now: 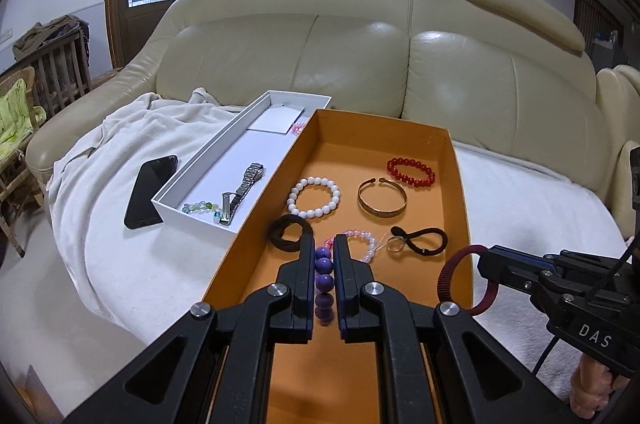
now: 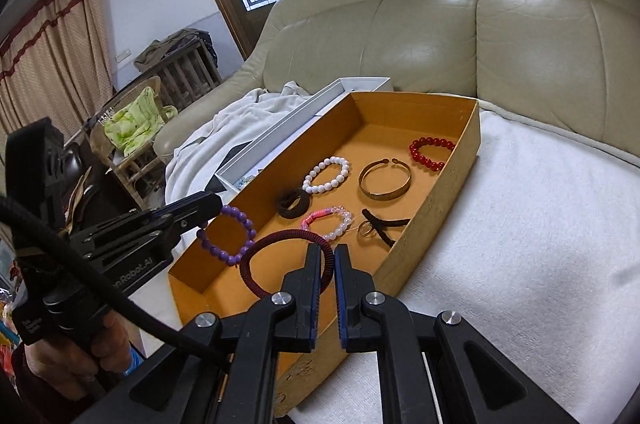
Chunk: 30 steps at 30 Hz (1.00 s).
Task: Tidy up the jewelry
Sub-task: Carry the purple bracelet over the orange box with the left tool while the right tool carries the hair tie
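Beadwork on elastic is light and floppy: the purple round-bead bracelet (image 2: 228, 236) hangs pinched in the left tongs (image 1: 323, 244) above the near end of the orange cardboard tray (image 2: 440, 184), which sits on a white-blanketed sofa. The right tongs (image 2: 328, 252) are clenched on the dark red corded bangle (image 2: 280, 264), stiffer and ribbed, so less slippery. Glossy beads can roll out of a pinch (grip across the string between two beads, I judge).
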{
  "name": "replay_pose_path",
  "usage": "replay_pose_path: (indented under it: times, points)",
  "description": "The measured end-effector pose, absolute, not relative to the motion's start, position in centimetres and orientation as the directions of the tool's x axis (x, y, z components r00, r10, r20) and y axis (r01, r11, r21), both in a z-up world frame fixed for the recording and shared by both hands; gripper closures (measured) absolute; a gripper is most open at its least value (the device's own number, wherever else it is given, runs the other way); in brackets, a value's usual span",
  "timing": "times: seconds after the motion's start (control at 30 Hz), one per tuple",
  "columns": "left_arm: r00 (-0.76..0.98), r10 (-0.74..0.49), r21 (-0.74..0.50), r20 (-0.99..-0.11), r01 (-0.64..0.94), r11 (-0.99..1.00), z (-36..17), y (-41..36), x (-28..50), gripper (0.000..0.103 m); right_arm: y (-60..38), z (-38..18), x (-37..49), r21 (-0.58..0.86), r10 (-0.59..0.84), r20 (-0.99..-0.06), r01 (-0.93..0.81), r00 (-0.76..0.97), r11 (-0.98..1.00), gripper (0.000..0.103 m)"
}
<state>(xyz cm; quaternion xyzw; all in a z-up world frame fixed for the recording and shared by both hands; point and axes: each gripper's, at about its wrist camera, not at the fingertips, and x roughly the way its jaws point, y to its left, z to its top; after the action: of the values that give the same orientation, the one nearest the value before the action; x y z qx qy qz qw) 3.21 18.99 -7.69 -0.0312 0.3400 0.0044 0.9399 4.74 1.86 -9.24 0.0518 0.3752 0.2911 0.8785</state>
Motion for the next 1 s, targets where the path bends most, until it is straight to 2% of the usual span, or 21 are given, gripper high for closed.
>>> replay_pose_path:
  times: [0.27,1.0]
  points:
    - [0.759,0.038,-0.001,-0.65,-0.05,0.999,-8.0,18.6,3.5,0.094,2.2,-9.5,4.8,0.3,0.55,-0.633,-0.482,0.545,0.823,0.095]
    - [0.714,0.076,0.039,-0.696,-0.067,0.997,-9.7,18.8,4.7,0.094,3.1,-10.0,4.4,0.27,0.541,-0.645,-0.502,0.539,0.822,0.095]
